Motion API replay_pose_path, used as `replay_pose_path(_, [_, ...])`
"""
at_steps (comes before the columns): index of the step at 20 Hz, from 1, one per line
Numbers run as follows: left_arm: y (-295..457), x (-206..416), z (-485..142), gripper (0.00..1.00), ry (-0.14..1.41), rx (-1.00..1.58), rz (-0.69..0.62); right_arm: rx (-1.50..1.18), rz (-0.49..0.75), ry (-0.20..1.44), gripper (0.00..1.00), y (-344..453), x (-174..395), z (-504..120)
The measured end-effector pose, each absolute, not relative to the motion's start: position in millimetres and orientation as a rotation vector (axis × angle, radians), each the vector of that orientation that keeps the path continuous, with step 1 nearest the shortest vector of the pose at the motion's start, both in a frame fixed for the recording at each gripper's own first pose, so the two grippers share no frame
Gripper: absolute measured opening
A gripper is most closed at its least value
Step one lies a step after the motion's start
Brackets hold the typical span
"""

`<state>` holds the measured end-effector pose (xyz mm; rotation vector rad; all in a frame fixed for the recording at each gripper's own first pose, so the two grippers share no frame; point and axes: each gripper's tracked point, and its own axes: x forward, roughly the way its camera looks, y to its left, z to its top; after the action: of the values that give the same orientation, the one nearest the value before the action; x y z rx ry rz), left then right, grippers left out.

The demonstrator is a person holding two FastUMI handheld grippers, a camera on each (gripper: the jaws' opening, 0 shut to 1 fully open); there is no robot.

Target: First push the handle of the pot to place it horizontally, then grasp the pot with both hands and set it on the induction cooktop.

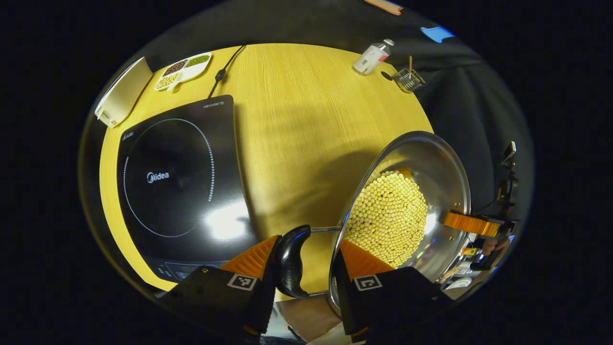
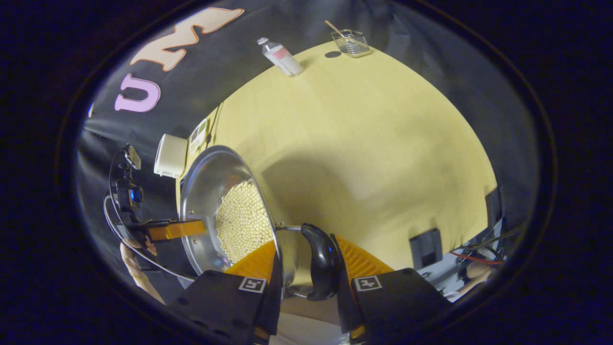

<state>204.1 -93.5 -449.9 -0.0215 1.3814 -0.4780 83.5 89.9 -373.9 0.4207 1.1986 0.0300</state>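
Observation:
A steel pot [image 1: 443,177] full of pale beans [image 1: 388,218] hangs over the wooden table [image 1: 306,110], to the right of the black induction cooktop [image 1: 177,182]. My left gripper [image 1: 309,240] is shut on the pot's near black handle [image 1: 291,261], with one finger inside the rim. In the right gripper view my right gripper [image 2: 305,241] is shut on the opposite black handle [image 2: 323,261] in the same way. Each gripper shows across the pot in the other's view: the right gripper [image 1: 471,224] and the left gripper [image 2: 175,230]. The pot [image 2: 203,184] casts a shadow on the table.
Behind the cooktop lie a white divided dish [image 1: 184,69] of beans, a white box [image 1: 122,91] and the power cord [image 1: 222,72]. A bottle [image 1: 372,57] and a wire basket [image 1: 408,79] stand at the far right edge. A person's hand [image 2: 131,261] holds the left gripper.

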Motion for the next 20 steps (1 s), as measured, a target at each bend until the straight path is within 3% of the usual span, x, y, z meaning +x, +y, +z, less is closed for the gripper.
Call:
replay_pose_path(2, [-93.0, 207.8, -451.8, 0.61, 1.364, -0.006, -0.500, 0.433, 0.015, 1.176, 0.52, 109.4, 73.4, -369.2])
replay_pose_path(3, [-93.3, 209.9, -452.8, 0.61, 1.354, 0.000, -0.510, 0.440, 0.008, 1.163, 0.46, 119.0, 69.9, -367.6])
replay_pose_path(9, [-96.4, 212.1, -458.8, 0.59, 1.319, 0.008, -0.547, 0.428, -0.024, 1.112, 0.46, 172.9, 53.2, -361.5])
replay_pose_path(20, [-98.1, 210.6, -461.9, 0.58, 1.260, -0.017, -0.501, 0.369, 0.010, 1.092, 0.46, 266.2, 64.3, -363.3])
